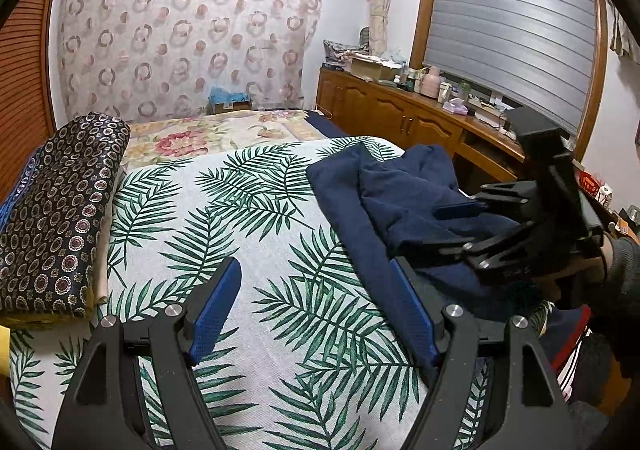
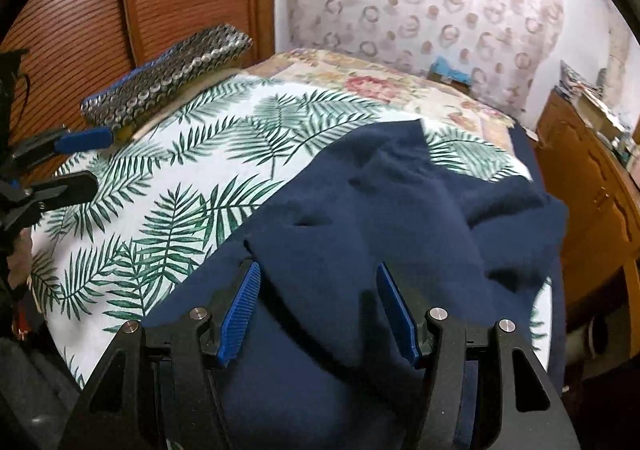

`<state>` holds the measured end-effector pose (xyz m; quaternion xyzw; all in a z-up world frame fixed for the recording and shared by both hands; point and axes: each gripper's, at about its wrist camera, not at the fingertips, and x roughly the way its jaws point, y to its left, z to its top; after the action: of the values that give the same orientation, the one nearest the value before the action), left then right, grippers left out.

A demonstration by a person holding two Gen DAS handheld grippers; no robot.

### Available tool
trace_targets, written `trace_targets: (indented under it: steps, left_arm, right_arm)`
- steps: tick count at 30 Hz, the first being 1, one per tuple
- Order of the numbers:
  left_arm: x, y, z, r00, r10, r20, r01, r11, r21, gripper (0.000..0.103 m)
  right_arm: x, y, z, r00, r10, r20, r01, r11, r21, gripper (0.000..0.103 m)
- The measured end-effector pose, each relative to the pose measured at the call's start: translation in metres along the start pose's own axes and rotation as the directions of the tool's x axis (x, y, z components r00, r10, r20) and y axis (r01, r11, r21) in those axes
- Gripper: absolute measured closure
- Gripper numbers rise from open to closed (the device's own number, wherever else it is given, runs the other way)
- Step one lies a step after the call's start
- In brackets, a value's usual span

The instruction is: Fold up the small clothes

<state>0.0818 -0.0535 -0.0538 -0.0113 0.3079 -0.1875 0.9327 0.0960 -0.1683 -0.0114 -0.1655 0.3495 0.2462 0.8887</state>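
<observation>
Left gripper (image 1: 316, 306) first: its blue-padded fingers (image 1: 216, 306) stand wide apart with nothing between them, just the palm-leaf bedsheet (image 1: 256, 218) beneath. The inner face of one finger sits close by the near edge of the navy garment (image 1: 404, 194), though contact can't be judged.

Over to the right gripper (image 2: 318, 306): fingers (image 2: 240, 310) parted here too, hanging over the navy garment, the dark cloth filling the gap between them but no pad visibly pressing on it. From the left wrist view this gripper comes in from the right edge, black frame tilted down over the cloth, a dark-sleeved hand (image 1: 618, 262) behind it.

The navy garment lies rumpled on the bed's right side, creased and bunched, its far corner spread over the leaf print.

Further out: a folded pile of dark ring-patterned fabric (image 1: 60, 210) sits at the bed's left edge, well apart from the garment. Beyond the leaf sheet, a floral bedspread (image 1: 208, 134). A wooden cabinet (image 1: 384, 110) runs along the right.
</observation>
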Motion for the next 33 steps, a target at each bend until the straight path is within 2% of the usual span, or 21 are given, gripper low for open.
trace_targets:
  steps: [3,6,9,10,11,12,14,18,20,23,26,29,31,33]
  left_arm:
    - [0.001,-0.002,-0.001,1.0,-0.004,-0.004,0.004,1.0,0.005,0.026]
    - [0.003,-0.004,-0.003,1.0,-0.012,-0.013,0.012,1.0,0.011,0.026]
    - [0.006,-0.006,-0.004,1.0,-0.016,-0.023,0.017,1.0,0.017,0.026]
    - [0.008,-0.007,-0.005,0.999,-0.019,-0.027,0.02,1.0,0.016,0.026]
    - [0.008,-0.008,-0.005,0.999,-0.021,-0.03,0.021,1.0,0.017,0.026]
    - [0.009,-0.009,-0.006,0.999,-0.023,-0.033,0.024,1.0,0.019,0.026]
    - [0.01,-0.011,-0.006,0.999,-0.026,-0.038,0.027,0.999,0.027,0.026]
    - [0.011,-0.014,-0.008,0.999,-0.033,-0.041,0.035,0.999,0.032,0.026]
    - [0.011,-0.015,-0.008,0.998,-0.036,-0.042,0.037,0.999,0.032,0.026]
    - [0.011,-0.016,-0.009,0.998,-0.04,-0.042,0.041,0.999,0.03,0.026]
    - [0.011,-0.018,-0.01,0.998,-0.044,-0.047,0.045,0.999,0.031,0.026]
    - [0.012,-0.019,-0.011,0.998,-0.047,-0.051,0.048,0.998,0.034,0.026]
    - [0.012,-0.021,-0.012,0.997,-0.047,-0.054,0.049,0.998,0.037,0.026]
    - [0.012,-0.022,-0.012,0.997,-0.051,-0.057,0.054,0.998,0.038,0.026]
  right_arm:
    - [0.014,0.004,0.004,0.999,0.012,-0.033,-0.013,0.999,-0.044,0.04]
    - [0.029,0.001,0.003,0.998,-0.048,-0.048,0.044,0.996,-0.077,0.04]
    - [0.037,-0.007,0.004,0.998,-0.01,-0.054,0.008,0.999,-0.054,0.043]
    - [0.037,-0.008,0.004,0.999,-0.005,-0.052,0.003,0.998,-0.057,0.061]
    - [0.036,-0.008,0.005,0.999,0.003,-0.045,-0.006,0.998,-0.067,0.071]
    - [0.033,-0.006,0.005,1.0,-0.002,-0.03,-0.001,0.997,-0.08,0.089]
    - [0.026,-0.006,0.005,1.0,-0.024,0.007,0.024,0.994,-0.107,0.095]
    - [0.006,-0.027,0.014,0.993,-0.065,0.095,0.07,0.997,-0.044,0.097]
    - [-0.007,-0.052,0.021,0.983,-0.123,0.137,0.122,0.992,0.013,0.097]
    - [-0.019,-0.087,0.029,0.966,-0.205,0.158,0.191,0.977,0.096,0.097]
    - [-0.018,-0.126,0.033,0.945,-0.298,0.135,0.268,0.941,0.207,0.097]
    - [-0.005,-0.162,0.03,0.939,-0.337,0.067,0.295,0.891,0.346,0.097]
    - [0.0,-0.171,0.028,0.928,-0.369,0.055,0.327,0.874,0.358,0.096]
    - [0.003,-0.174,0.026,0.926,-0.375,0.035,0.338,0.868,0.363,0.086]
